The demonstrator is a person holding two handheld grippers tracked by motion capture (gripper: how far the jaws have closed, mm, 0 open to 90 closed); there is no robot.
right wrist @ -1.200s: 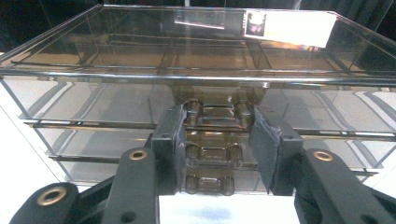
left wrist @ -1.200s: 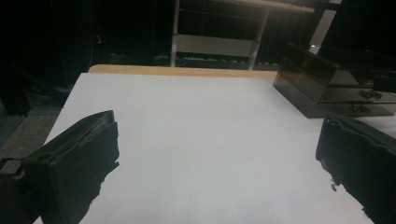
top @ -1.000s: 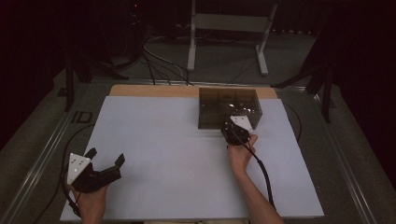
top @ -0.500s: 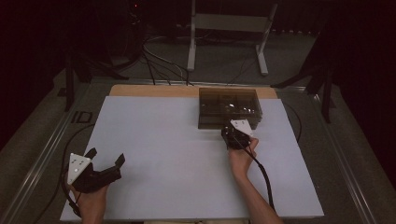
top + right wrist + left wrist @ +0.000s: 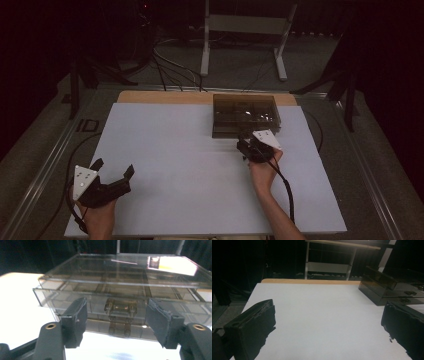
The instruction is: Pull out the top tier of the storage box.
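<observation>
**Right jaws part in front of the box latch**

The clear smoky plastic box (image 5: pixel 120 290) sits directly ahead of the right gripper (image 5: pixel 117 315), its lid down and its latch (image 5: pixel 120 308) centred in the gap between the two jaws; the jaws have just been opening and now stand apart, one to either side of the latch, with nothing pressed between their pads; in the high view the box (image 5: pixel 245 114) rests at the far edge of the white surface (image 5: pixel 190 165), just beyond the right gripper (image 5: pixel 250 147), whose tips lie close to the box's near wall; dividers show through the lid, though what the compartments hold is too dim to tell; a bright reflection lies on the lid beyond the right-hand jaw.

The left gripper (image 5: pixel 114 170) is well apart from the box, near the person's edge of the surface; its jaws gape wide with only bare white surface between them; from its own camera the box (image 5: pixel 392 290) appears beyond and above the right-hand jaw; a pale metal stand (image 5: pixel 245 30) rises on the floor beyond the surface.
</observation>
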